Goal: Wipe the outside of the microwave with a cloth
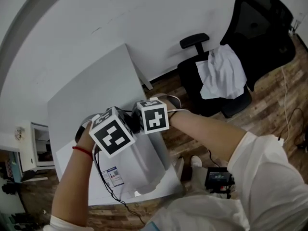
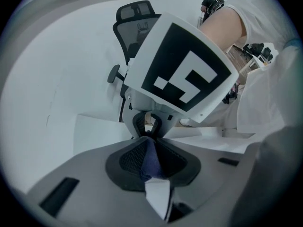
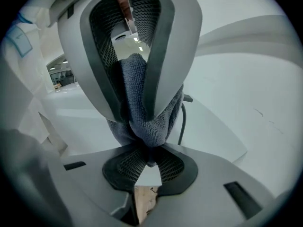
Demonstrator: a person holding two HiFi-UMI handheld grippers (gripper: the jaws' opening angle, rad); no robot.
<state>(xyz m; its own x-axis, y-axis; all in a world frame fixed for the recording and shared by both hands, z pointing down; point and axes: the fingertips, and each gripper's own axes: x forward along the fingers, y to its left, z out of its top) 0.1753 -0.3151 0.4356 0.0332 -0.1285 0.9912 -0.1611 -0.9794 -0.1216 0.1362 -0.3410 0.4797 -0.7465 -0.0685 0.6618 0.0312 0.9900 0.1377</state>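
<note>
Both grippers meet over the white microwave (image 1: 142, 166), and the dark blue-grey cloth (image 3: 142, 112) is bunched between them. In the head view their marker cubes hide the cloth. My left gripper (image 2: 150, 141) points down, its pads pressed on the cloth (image 2: 150, 163). My right gripper (image 3: 149, 154) comes in from the right and pinches the cloth's lower fold. In the left gripper view, the right gripper (image 2: 151, 126) bites the same cloth just beyond my own tips. The head view shows the left gripper (image 1: 115, 134) close beside the right gripper (image 1: 144, 118).
The microwave stands on a white table (image 1: 91, 93) against a white wall, with a black cable (image 1: 111, 192) trailing off its front. A black office chair (image 1: 250, 37) draped with a white garment (image 1: 221, 71) stands to the right on wood floor. A white cabinet (image 1: 39, 146) is at left.
</note>
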